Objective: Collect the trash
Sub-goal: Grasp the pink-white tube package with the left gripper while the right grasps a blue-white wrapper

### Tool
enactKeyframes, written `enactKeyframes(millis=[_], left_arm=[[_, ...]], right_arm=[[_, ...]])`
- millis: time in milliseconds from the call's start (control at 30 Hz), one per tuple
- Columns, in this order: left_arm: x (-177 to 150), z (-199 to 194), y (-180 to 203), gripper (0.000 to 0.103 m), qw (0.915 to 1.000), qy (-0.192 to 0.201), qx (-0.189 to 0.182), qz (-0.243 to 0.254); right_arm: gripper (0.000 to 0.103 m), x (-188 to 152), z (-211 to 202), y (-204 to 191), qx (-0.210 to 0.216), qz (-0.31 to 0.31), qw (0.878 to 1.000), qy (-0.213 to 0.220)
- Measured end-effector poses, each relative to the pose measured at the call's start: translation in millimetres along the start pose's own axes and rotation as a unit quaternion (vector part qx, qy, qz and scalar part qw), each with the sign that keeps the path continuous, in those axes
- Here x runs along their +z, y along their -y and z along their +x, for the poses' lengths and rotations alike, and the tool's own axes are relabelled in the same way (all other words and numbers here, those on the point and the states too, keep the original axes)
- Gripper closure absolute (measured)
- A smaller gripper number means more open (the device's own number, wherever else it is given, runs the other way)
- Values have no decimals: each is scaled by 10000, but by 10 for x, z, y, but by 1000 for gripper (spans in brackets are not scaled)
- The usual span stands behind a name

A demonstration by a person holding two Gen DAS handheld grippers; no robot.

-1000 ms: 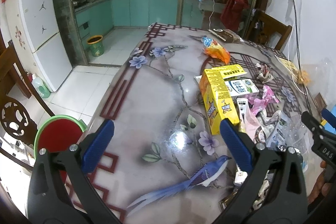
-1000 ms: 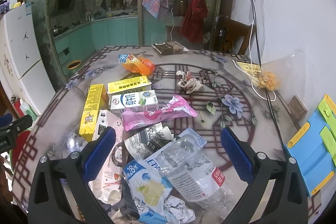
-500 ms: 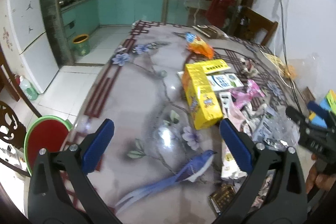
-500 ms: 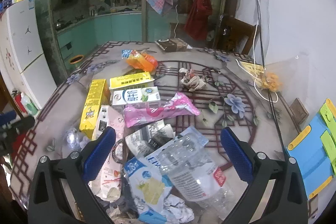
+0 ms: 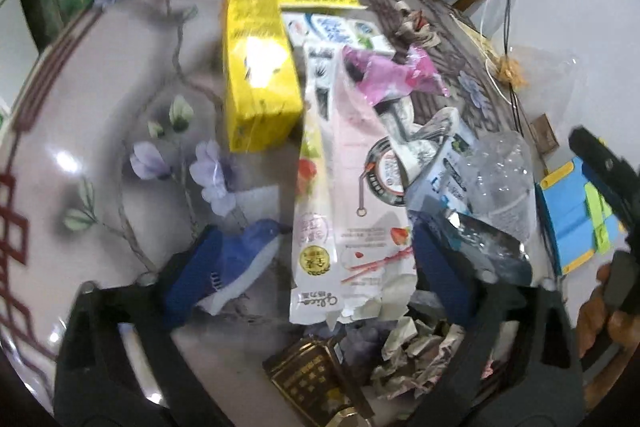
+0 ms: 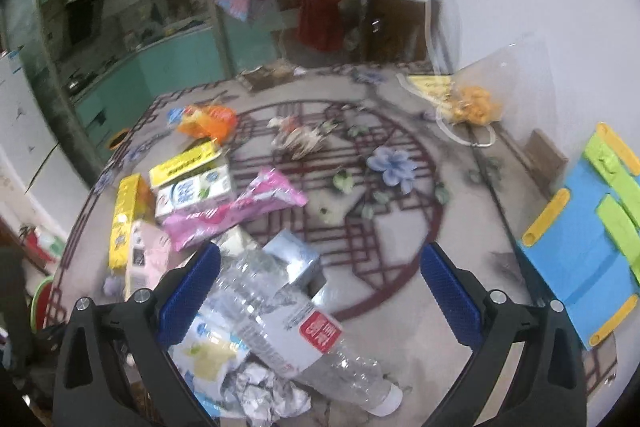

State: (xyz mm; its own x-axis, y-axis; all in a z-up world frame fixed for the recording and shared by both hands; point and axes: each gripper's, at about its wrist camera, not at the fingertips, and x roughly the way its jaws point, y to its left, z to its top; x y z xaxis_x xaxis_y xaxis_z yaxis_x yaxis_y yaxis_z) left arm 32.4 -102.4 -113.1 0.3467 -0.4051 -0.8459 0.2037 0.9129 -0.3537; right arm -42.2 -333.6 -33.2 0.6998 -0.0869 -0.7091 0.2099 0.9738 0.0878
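Pink-white snack pouch point(image 5: 352, 211) lies on table point(image 5: 100, 131) between left gripper point(image 5: 316, 259) fingers | jaws just narrowing, not yet pinching; dipped toward pile since earlier | right gripper point(image 6: 320, 275) wide open over bottle point(image 6: 288, 311) | first pickup imminent

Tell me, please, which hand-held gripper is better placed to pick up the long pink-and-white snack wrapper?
Left. The left hand-held gripper straddles the wrapper's near end, its jaws just closing but not yet pressing it. The right hand-held gripper is open over the clear plastic bottle, beside the wrapper.
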Motion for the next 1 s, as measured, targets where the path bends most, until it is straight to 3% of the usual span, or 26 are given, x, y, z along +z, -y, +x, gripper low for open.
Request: enactKeyframes(millis=[33,100,133,167,300,433,500,567,667,700,767,833,900,1000], left_arm=[[3,38,-34,32,9998,-138,-113,-109],[-2,82,-94,61,9987,-295,-288,-284],[1,80,-125,67,9981,-308,-376,-388],[18,73,-142,81,9979,-313,-377,-424],[39,-134,-95,81,9996,-3,-227,-177],[47,-309,-35,81,9995,249,-212,55],[75,-400,-69,82,9989,364,-277,52],[114,-517,-87,81,9980,570,-279,79],[183,-728,-160,84,9954,911,-280,72],[208,-765,-188,98,9951,946,-296,49],[241,-820,-245,101,9947,988,-288,-4],[257,-843,-308,102,9945,1012,-243,-73],[264,-850,-371,103,9950,948,-284,-133],[238,-877,-367,103,9955,931,-193,-48]], right_arm=[[7,-11,-2,-19,178,-78,9998,-67],[7,-47,-24,-86,612,-264,9976,-174],[7,-67,-37,-131,785,-374,9959,-236],[8,-82,-43,-179,945,-503,9938,-293],[13,-214,-159,-441,1364,-1142,9832,-409],[19,-365,-176,-682,1305,-1795,9738,-493],[42,-413,-149,-735,1221,-1963,9715,-518],[52,-443,-134,-762,1233,-2069,9691,-524],[48,-511,-70,-799,1186,-2224,9655,-661],[46,-528,-40,-813,1174,-2281,9638,-721],[46,-578,7,-859,1135,-2436,9599,-799],[57,-611,32,-893,1042,-2573,9574,-794],[92,-643,79,-911,1019,-2626,9552,-907],[92,-655,109,-908,1087,-2575,9553,-958]])
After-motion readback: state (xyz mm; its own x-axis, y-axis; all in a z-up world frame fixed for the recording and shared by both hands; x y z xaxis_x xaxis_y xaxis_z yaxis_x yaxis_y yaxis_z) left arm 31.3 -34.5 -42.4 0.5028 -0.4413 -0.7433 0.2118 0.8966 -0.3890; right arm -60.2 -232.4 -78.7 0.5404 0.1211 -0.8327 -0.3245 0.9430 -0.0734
